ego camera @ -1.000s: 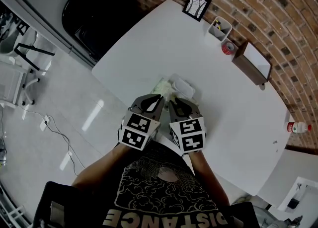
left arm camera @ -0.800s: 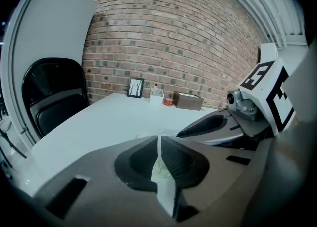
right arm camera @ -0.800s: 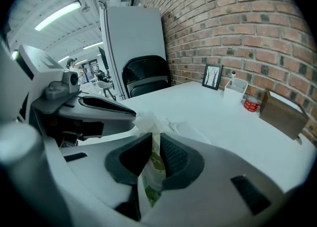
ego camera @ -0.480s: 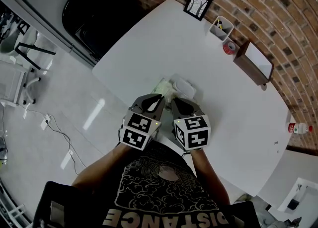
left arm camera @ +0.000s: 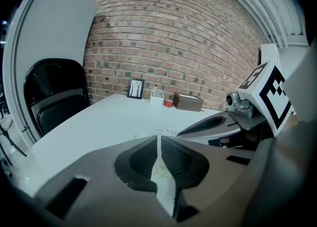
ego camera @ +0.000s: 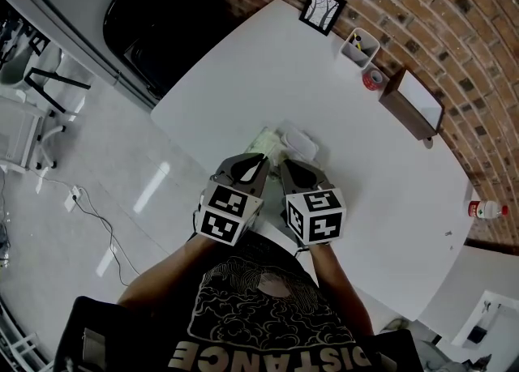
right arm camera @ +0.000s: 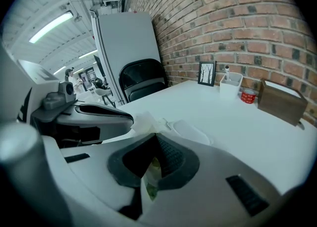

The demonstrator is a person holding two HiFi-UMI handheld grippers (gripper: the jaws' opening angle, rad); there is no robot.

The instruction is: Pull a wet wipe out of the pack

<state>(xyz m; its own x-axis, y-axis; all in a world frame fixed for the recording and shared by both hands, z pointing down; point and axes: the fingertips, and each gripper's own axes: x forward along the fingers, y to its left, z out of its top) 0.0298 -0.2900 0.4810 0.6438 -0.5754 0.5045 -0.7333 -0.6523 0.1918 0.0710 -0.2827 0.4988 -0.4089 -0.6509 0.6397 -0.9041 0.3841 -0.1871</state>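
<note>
A smooth white table with rounded corners (ego camera: 268,70) stands against a rough red brick wall (ego camera: 422,6). Below it is a glossy pale floor (ego camera: 97,160), and a black padded chair (ego camera: 154,22) sits at the far left end. Both claws hover side by side just inside the table's near edge. The left claw (ego camera: 260,159) is pinched tight on a thin, crumpled white wet wipe (right arm camera: 143,122). The right claw (ego camera: 285,165), just beside it, is clamped on the soft pale-green wipe pack (ego camera: 268,140). The pack lies at both claws' tips, with its rounded white lid (ego camera: 302,143) flipped open ahead of the right claw. Beyond the tips, open tabletop stretches to the wall. There a black-framed picture (ego camera: 321,8), a white pen holder (ego camera: 359,46), a red tape roll (ego camera: 372,79) and a brown wooden box (ego camera: 412,103) stand well apart from the claws.
</note>
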